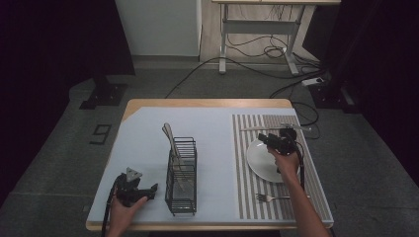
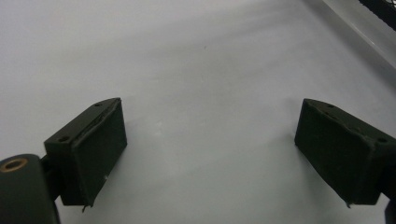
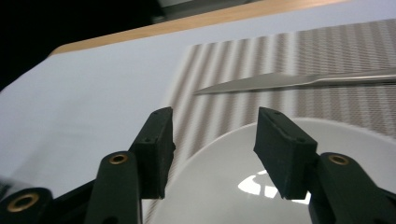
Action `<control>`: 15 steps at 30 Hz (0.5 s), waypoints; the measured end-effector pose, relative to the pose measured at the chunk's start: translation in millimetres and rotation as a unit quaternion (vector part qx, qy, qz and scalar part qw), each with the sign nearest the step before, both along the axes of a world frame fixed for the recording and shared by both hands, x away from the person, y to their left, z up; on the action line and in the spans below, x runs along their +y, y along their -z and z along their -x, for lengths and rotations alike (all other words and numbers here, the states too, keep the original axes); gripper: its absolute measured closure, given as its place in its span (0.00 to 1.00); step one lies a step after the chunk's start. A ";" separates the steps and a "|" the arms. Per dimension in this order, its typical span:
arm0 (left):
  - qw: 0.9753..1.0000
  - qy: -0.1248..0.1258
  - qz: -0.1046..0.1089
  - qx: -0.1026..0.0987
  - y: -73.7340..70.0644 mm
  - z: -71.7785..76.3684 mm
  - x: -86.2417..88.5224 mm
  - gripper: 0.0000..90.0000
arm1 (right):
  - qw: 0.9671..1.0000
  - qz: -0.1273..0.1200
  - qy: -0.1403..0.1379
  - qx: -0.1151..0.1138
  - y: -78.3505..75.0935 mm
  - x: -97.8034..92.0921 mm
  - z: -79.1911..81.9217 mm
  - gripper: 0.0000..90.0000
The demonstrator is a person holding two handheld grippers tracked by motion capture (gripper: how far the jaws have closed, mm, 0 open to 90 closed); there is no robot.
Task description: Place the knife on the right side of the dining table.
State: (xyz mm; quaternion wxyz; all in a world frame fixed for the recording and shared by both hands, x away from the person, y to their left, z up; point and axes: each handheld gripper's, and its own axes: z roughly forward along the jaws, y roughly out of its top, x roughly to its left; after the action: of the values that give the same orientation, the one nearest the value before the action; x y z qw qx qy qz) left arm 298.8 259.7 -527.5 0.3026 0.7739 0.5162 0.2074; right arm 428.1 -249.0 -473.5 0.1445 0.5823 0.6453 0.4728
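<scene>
A white plate (image 1: 262, 167) lies on a striped placemat (image 1: 243, 183) at the table's right. My right gripper (image 1: 265, 139) hovers open over the plate's far left rim. In the right gripper view its jaws (image 3: 215, 116) stand apart with nothing between them above the plate (image 3: 224, 186). A knife (image 3: 299, 81) lies across the placemat (image 3: 233, 60) beyond them. That knife (image 1: 274, 128) sits past the plate, and a fork (image 1: 272, 198) lies near the front edge. My left gripper (image 1: 148, 191) rests open and empty at the front left, over the pale mat (image 2: 187, 56).
A black wire caddy (image 1: 182, 177) stands mid-table, right of the left gripper, with a light-coloured utensil (image 1: 170, 136) leaning out of it. Its corner (image 2: 380, 7) shows in the left gripper view. The pale mat (image 1: 143, 143) covers the wooden table (image 1: 197, 103). Cables lie on the floor beyond.
</scene>
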 end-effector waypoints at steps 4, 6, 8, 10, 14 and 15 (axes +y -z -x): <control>1.000 0.000 0.000 0.000 0.0 0.0 0.0 0.10 | 0.999 -0.007 -0.035 -0.017 -4.1 14.0 24.3 0.51; 1.000 0.000 0.000 0.000 0.0 0.0 0.0 0.10 | 0.998 -0.010 -0.052 -0.021 -3.2 21.2 34.7 0.50; 1.000 0.000 0.000 0.000 0.0 0.1 0.0 0.10 | 0.997 -0.007 -0.068 -0.022 -1.2 29.1 43.5 0.49; 1.000 0.000 0.000 0.000 0.0 0.1 0.0 0.10 | 0.996 -0.005 -0.085 -0.023 1.0 37.8 52.0 0.48; 1.000 0.000 0.000 0.000 0.0 0.0 0.0 0.10 | 0.992 0.007 -0.126 -0.025 10.8 62.1 70.4 0.46; 1.000 0.000 0.000 0.000 0.0 0.0 0.0 0.10 | 0.992 0.007 -0.126 -0.025 10.8 62.1 70.4 0.46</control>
State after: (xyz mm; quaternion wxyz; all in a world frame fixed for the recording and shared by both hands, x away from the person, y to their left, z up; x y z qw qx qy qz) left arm 298.7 259.7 -527.5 0.3025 0.7739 0.5162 0.2075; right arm 357.7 -186.9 -484.4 0.1041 0.4837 0.7131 0.4967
